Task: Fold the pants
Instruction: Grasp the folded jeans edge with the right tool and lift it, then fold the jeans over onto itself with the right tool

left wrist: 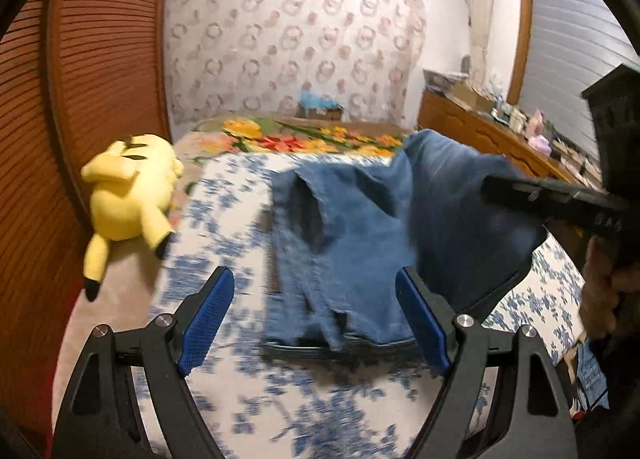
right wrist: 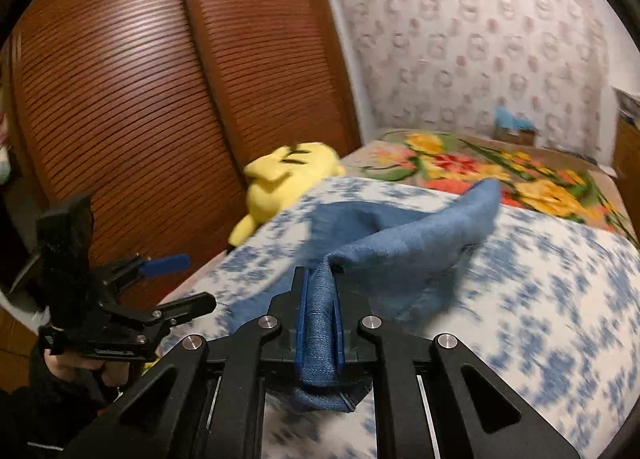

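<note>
Across the blue-flowered white bedspread (left wrist: 224,219) lie the blue denim pants (left wrist: 344,243), one edge clamped in the right gripper (right wrist: 320,323), which should carry it over flat while the left gripper (left wrist: 316,315), fingers apart, steadies the waistband.

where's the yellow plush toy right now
The yellow plush toy lies at the bed's left edge against the wooden slatted doors, left of the jeans.

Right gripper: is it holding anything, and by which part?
The right gripper is shut on a bunched fold of the blue jeans; which part is unclear. The left gripper is open, empty.
</note>
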